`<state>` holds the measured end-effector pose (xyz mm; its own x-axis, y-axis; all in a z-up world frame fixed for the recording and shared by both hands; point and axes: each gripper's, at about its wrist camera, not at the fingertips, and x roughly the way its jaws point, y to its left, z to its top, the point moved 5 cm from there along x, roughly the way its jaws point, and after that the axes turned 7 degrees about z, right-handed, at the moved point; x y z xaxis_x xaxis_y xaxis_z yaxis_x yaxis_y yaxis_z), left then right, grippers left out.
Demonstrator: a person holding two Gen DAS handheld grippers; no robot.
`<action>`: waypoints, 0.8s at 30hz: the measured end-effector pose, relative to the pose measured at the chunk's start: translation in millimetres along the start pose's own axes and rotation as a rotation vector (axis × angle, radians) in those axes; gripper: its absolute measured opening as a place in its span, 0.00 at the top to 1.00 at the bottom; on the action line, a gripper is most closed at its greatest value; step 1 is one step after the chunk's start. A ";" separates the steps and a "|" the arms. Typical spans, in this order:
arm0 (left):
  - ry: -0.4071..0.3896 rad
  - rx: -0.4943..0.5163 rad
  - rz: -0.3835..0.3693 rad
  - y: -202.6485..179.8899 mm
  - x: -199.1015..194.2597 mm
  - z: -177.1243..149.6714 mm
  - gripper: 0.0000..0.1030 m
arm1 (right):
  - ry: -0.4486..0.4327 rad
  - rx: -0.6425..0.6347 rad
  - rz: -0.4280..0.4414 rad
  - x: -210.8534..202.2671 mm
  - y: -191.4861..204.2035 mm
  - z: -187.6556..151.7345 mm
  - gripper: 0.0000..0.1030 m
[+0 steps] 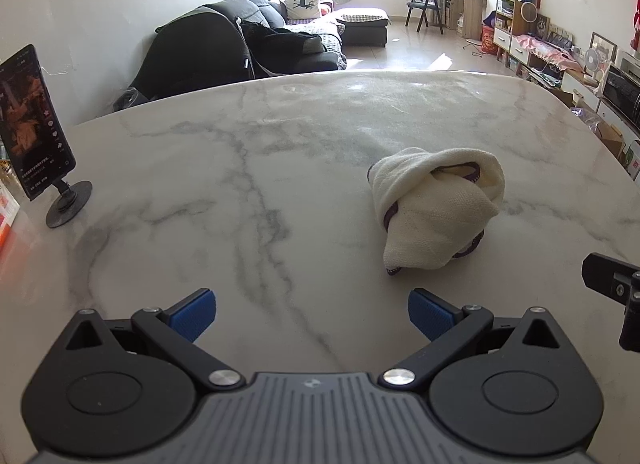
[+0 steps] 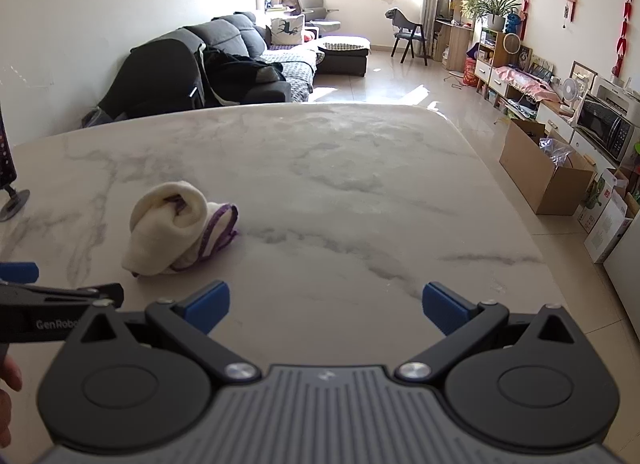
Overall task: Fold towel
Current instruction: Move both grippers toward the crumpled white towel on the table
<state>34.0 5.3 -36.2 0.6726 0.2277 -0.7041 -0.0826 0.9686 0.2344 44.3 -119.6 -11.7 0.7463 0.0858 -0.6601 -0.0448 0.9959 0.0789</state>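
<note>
The towel [image 1: 434, 210] lies bunched in a loose roll on the marble table [image 1: 248, 192], so most of its surface and its purple edging are tucked inside; only short runs of the trim show at its lower end and in the mouth of the roll. How many layers it has cannot be made out. In the left wrist view it sits at about 1 o'clock from the left gripper [image 1: 312, 314]; in the right wrist view the same towel [image 2: 180, 234] sits at about 10 o'clock from the right gripper [image 2: 326, 308]. Neither tong touches it.

Both tongs stand wide apart with nothing between their blue pads [image 1: 194, 314]. The right gripper is cut off at the 3 o'clock edge of the left view, only a black part showing. The left gripper enters the right view at 9 o'clock, one blue tip and a black arm with partly legible lettering. A sliver of a hand [image 2: 8, 376] shows at the 8 o'clock edge.

A phone on a round stand [image 1: 38, 144] stands at 9 o'clock on the table, its screen lit but too dim to read. Beyond the far table edge are a dark sofa [image 2: 224, 60] and a chair [image 2: 408, 34]. On the floor at 3 o'clock an open cardboard box [image 2: 544, 172] holds a crumpled clear plastic bag; whatever else is in it is hidden.
</note>
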 end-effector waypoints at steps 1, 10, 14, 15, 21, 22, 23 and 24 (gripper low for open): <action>0.002 -0.001 -0.002 -0.2 -0.1 0.2 0.01 | 0.001 -0.003 0.001 0.0 0.3 0.2 0.00; 0.019 -0.012 -0.023 -1.1 0.1 1.9 0.01 | 0.017 -0.027 0.006 5.3 5.5 5.7 0.00; 0.028 -0.016 -0.023 2.3 2.5 3.9 0.01 | 0.005 -0.033 0.012 2.3 7.2 5.8 0.00; 0.028 -0.017 -0.023 2.7 2.8 4.0 0.01 | 0.005 -0.033 0.012 2.5 7.3 5.8 0.00; 0.032 -0.014 -0.014 2.7 2.4 5.1 0.01 | 0.014 -0.035 0.019 5.2 9.4 7.1 0.00; 0.034 -0.011 -0.013 2.2 2.5 5.1 0.01 | 0.015 -0.037 0.020 5.9 9.9 7.3 0.00; 0.036 -0.009 -0.012 1.9 2.2 5.6 0.01 | 0.015 -0.039 0.020 6.7 10.4 7.5 0.00; 0.036 -0.008 -0.011 1.7 2.0 6.1 0.01 | 0.015 -0.041 0.020 7.0 10.8 7.6 0.00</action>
<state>39.7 6.9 -33.2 0.6467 0.2208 -0.7301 -0.0815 0.9717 0.2217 54.1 -108.5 -9.8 0.7349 0.1057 -0.6699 -0.0866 0.9943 0.0619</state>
